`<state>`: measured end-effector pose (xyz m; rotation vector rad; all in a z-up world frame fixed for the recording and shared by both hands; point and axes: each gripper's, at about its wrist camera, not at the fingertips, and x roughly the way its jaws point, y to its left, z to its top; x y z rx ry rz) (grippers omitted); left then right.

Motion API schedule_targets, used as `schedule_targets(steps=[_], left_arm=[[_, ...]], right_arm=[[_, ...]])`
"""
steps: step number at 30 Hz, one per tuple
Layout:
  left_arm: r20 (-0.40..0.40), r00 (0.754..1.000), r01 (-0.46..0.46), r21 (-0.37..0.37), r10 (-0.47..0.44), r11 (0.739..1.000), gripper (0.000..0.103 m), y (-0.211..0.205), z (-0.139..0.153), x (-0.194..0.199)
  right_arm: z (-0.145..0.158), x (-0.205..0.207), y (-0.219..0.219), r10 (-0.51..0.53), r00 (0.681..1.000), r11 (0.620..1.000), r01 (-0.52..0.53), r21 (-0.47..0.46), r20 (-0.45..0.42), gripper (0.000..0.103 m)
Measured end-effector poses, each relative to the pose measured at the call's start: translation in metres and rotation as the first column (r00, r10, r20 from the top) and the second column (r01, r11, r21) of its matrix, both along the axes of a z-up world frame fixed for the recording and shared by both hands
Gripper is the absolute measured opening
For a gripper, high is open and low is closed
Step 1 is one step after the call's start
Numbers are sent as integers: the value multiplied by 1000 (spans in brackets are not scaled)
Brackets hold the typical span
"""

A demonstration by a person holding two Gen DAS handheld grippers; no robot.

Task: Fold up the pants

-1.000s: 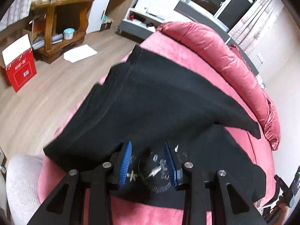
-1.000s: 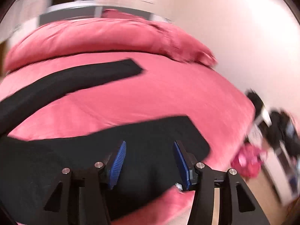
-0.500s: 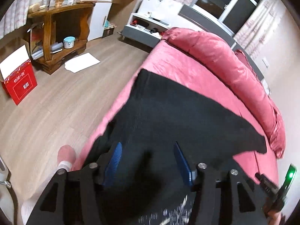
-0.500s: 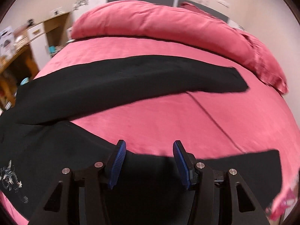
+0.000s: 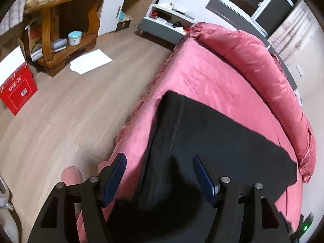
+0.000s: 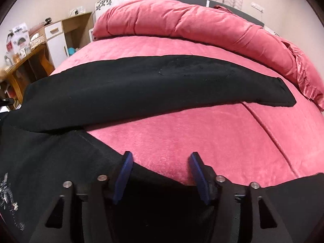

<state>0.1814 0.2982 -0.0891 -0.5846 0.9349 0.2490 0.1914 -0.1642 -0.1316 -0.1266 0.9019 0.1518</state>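
A: Left view: black pants (image 5: pixel 222 141) spread on the pink bed (image 5: pixel 202 77), filling centre and lower right of frame; left tool (image 5: pixel 160 174) at bottom centre, blue pads wide apart, gripping nothing; the waist edge of the pants hangs over the bed's side and runs down between the two pads.

B: Right view: right tool (image 6: pixel 160 172) at bottom centre, also spread wide, nothing pinched; pants (image 6: pixel 141 89) with one leg lying straight across mid frame, left to right, hem at the right; the other leg crosses the bottom of frame under and behind the fingers, its upper edge passing between the pads.

A: Contact with cloth?

B: Cannot tell on either side.

A: Only the left view has the wood floor (image 5: pixel 60 111), a red box (image 5: pixel 18 89) at left edge, white paper (image 5: pixel 91 60) on the floor, a wooden shelf unit (image 5: pixel 64 26) upper left.

B: Only the right view has both legs apart with bare bed (image 6: pixel 202 133) between them; silver print (image 6: pixel 8 194) on the cloth, lower left; rolled pink duvet (image 6: pixel 192 22) across the top.
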Motion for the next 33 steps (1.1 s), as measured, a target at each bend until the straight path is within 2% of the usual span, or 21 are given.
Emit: schedule_targets(steps=[5, 11, 16, 17, 18, 19, 21, 22, 23, 25, 28, 33], left_arm=[[1, 1000, -3, -21, 3, 1000, 69, 10, -8, 30], [-31, 998, 51, 33, -50, 998, 69, 10, -16, 76], [-33, 998, 54, -32, -55, 998, 67, 18, -29, 103], [-28, 998, 58, -40, -59, 998, 62, 18, -30, 107], [-22, 998, 60, -46, -61, 997, 52, 17, -31, 110], [-22, 998, 52, -36, -53, 998, 48, 17, -31, 113], [-23, 999, 43, -10, -43, 999, 26, 14, -29, 113], [-21, 999, 49, -3, -49, 999, 21, 12, -26, 113], [-13, 998, 58, -2, -58, 998, 11, 11, -24, 112], [18, 997, 73, 27, -74, 997, 8, 8, -11, 105], [107, 990, 81, 58, -87, 995, 7, 1, 16, 84], [241, 963, 105, 76, -120, 992, 7, -13, 56, 31]], right_arm=[[-5, -1, -4, -13, 1000, 1000, 12, 28, 22, 63], [-10, -2, -3, -12, 999, 999, 10, 32, 46, 64], [-3, 7, -3, -3, 1000, 999, 3, 39, -2, 64], [0, 9, -4, 3, 1000, 999, -2, 50, -9, 64], [3, 11, -5, 9, 1000, 998, -9, 58, -10, 64], [6, 13, -5, 15, 1000, 998, -14, 58, -11, 64], [8, 16, -5, 17, 1000, 999, -16, 41, -11, 64], [8, 17, -6, 16, 1000, 999, -15, 41, -11, 64], [8, 17, -6, 14, 1000, 999, -14, 44, -14, 64], [8, 19, -7, 8, 1000, 999, -6, 52, -23, 64], [14, 23, -9, -5, 1000, 997, 7, 79, -22, 64], [38, 30, -5, -5, 999, 994, 2, 107, 32, 64]])
